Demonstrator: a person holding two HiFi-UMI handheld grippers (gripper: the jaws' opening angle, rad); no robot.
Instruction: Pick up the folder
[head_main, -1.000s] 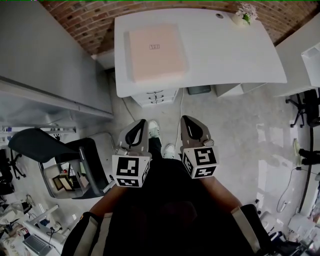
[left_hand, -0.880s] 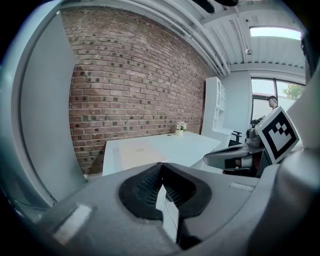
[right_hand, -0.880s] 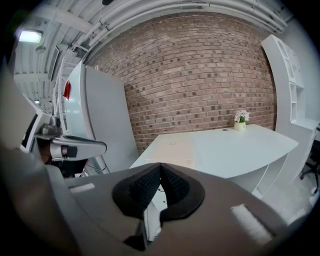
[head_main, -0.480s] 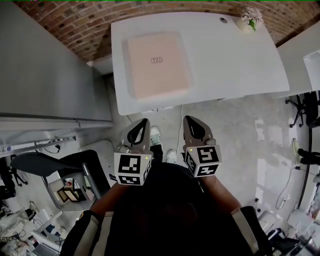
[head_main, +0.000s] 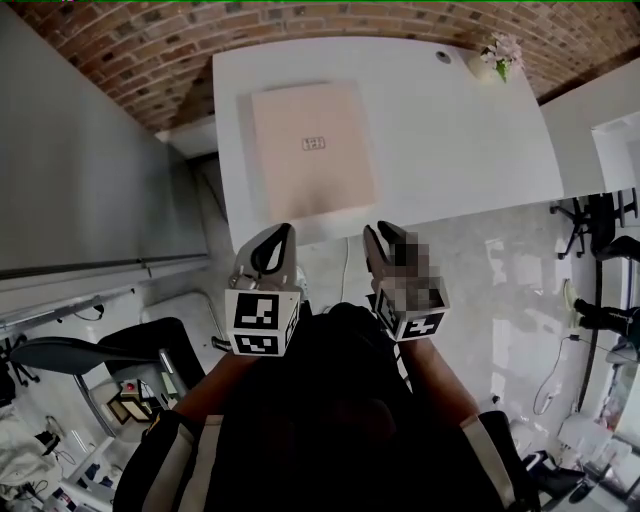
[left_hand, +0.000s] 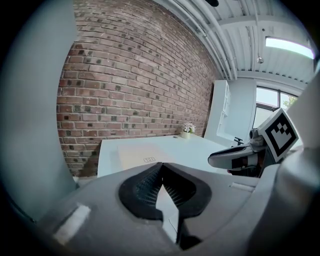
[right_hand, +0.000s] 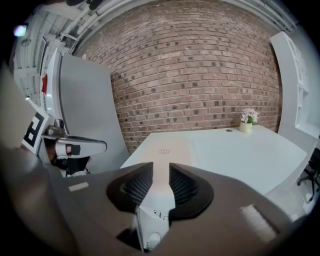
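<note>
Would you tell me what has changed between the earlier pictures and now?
The person stepped up to the white desk, carrying both grippers forward to its near edge. The jaws of the right gripper have just been opening, with nothing between them; those of the left gripper stay shut. Nothing was grasped. The flat pink folder and the small flower pot lie unmoved on the desk.

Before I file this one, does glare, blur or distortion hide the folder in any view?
Head view: sharp, evenly lit, folder plain, fisheye curving the desk edges. Left gripper view: ceiling light flares upper right, corners vignetted dark, folder small but legible. Right gripper view: brick wall bows strongly, no motion blur.
</note>
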